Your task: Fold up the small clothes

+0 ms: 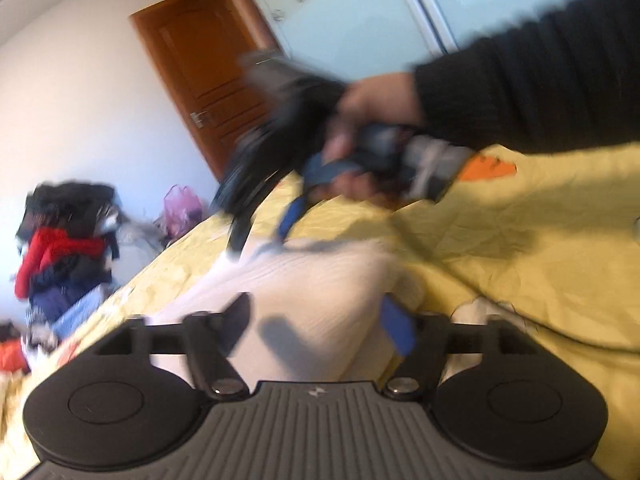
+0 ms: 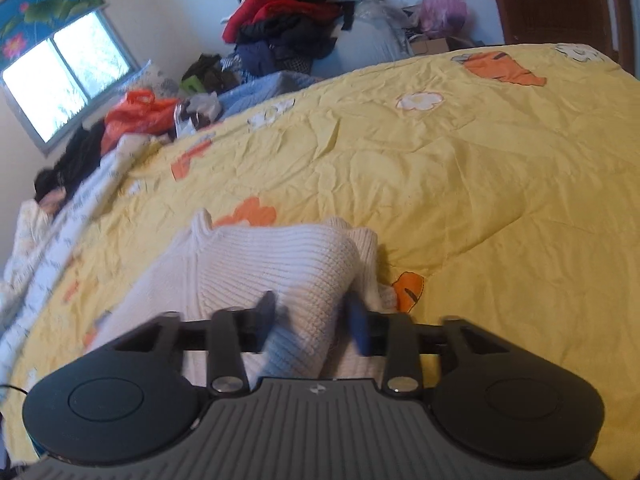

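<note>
Right wrist view: yellow quilt [image 2: 460,184] on the bed lies flat and bare ahead and to the right of the white knit sweater [image 2: 280,264]; passage open there. Far bed edge blocked by an orange bag [image 2: 140,116], a blue knit [image 2: 264,88] and a clothes pile [image 2: 288,28] against the wall. Left wrist view: the right gripper [image 1: 256,236] and the right hand [image 1: 372,132] holding it hang over the sweater's far end, closing off the approach from above.

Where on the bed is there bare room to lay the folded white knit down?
Free: the yellow quilt right of the white knit sweater, between it and the orange carrot patch. Crowded: the far left edge, with the orange bag, blue knit and clothes heap behind.
</note>
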